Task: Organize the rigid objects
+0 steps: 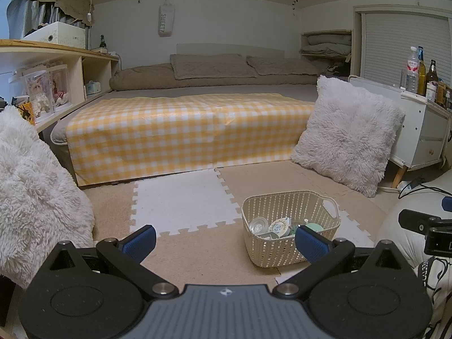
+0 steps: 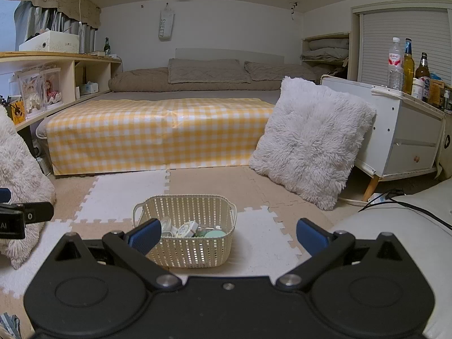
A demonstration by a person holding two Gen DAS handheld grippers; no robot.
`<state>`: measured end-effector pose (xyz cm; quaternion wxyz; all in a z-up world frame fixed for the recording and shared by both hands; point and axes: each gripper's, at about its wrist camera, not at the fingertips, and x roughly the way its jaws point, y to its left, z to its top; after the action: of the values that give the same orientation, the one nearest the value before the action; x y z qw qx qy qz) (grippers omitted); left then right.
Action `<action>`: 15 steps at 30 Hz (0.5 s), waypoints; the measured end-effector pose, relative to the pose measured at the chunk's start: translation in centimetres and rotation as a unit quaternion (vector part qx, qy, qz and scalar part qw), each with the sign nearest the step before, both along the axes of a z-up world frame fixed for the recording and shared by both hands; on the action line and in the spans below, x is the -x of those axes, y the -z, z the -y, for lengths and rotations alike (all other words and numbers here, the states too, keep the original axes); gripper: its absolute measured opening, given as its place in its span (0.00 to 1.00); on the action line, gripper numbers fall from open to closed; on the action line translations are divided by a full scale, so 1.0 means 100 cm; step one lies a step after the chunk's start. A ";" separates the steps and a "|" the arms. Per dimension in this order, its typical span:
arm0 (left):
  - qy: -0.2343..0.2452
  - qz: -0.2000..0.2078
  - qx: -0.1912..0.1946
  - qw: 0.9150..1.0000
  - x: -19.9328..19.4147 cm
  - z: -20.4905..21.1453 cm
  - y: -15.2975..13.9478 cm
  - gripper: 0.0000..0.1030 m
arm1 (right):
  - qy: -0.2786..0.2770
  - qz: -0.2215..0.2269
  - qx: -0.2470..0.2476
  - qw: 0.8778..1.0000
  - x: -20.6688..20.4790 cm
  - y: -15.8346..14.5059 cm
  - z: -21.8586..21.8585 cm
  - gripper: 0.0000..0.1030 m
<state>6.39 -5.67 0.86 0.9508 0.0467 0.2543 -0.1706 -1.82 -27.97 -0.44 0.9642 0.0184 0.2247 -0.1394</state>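
Cream perforated basket (image 2: 186, 250), perhaps lidded tins (image 2: 186, 229).

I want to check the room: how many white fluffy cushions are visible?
2: one cushion leans on the white cabinet right of the bed; another is at the left edge, partly cut off.

Cream plastic basket (image 2: 185, 234) w/ slotted walls & two handles sits upright on the foam floor mat, near side of the room. Inside: small rigid items, incl. a pale green round lid (image 2: 215, 234), a white round tin (image 2: 187, 229), and a clear jar (image 1: 258, 225), all jumbled tog.
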 end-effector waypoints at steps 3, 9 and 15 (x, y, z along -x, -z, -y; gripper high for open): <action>-0.001 0.000 0.000 1.000 0.000 0.000 0.000 1.00 | 0.000 0.000 0.000 1.000 0.000 0.000 0.000 1.00; 0.001 0.000 0.000 1.000 0.001 0.001 0.000 1.00 | 0.000 0.000 0.000 1.000 0.000 0.000 0.000 1.00; 0.001 0.000 0.000 1.000 0.001 0.002 0.000 1.00 | 0.000 0.000 0.000 1.000 0.000 0.000 0.000 1.00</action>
<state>6.27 -5.82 0.90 0.9506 0.0470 0.2547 -0.1714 -1.83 -27.98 -0.43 0.9642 0.0187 0.2248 -0.1396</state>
